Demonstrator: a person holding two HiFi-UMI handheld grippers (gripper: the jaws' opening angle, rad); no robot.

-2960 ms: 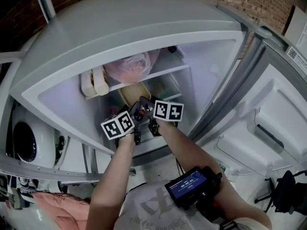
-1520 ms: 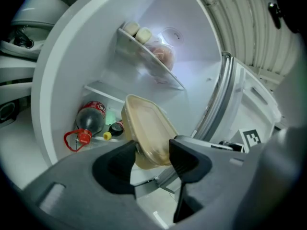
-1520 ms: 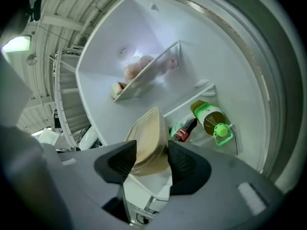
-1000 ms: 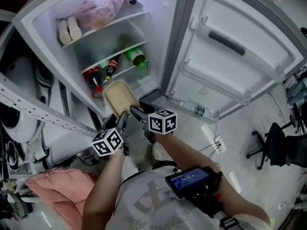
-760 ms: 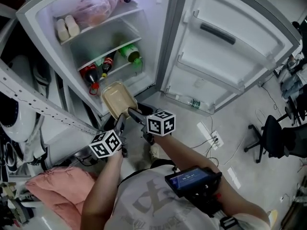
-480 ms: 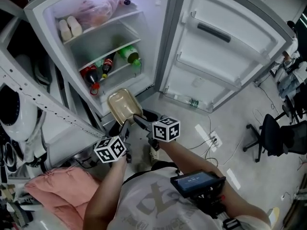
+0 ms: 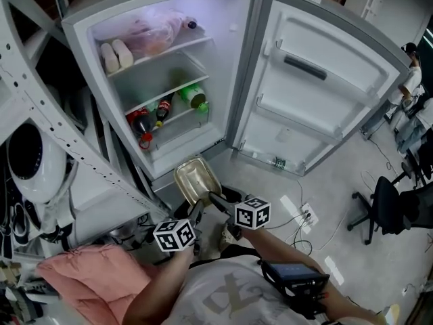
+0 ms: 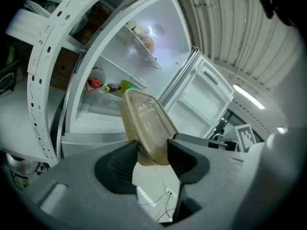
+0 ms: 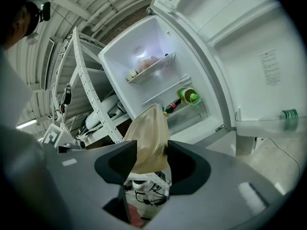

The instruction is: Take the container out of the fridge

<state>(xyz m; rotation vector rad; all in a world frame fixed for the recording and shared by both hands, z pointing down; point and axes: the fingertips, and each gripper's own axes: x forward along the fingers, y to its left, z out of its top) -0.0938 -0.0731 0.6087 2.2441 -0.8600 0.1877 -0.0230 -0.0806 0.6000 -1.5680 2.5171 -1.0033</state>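
A tan, see-through rectangular container (image 7: 195, 180) hangs in the air in front of the open fridge (image 7: 230, 59), outside its lower compartment. My left gripper (image 7: 197, 212) is shut on the container's near left edge, and my right gripper (image 7: 218, 202) is shut on its near right edge. In the left gripper view the container (image 8: 144, 123) stands tilted up from between the pads of the left gripper (image 8: 152, 158). The right gripper view shows the container (image 9: 149, 131) edge-on, clamped by the right gripper (image 9: 152, 159).
The fridge door (image 7: 325, 93) stands wide open to the right, a small can (image 7: 278, 162) in its lower rack. Inside are a pink bag (image 7: 152, 36), red-capped bottles (image 7: 145, 122) and a green bottle (image 7: 194, 98). A white perforated rack (image 7: 47, 124) stands left; pink cloth (image 7: 88, 269) lies below it.
Both grippers have drawn the container back from the fridge opening toward the person and a little lower. The fridge now sits farther off in the head view.
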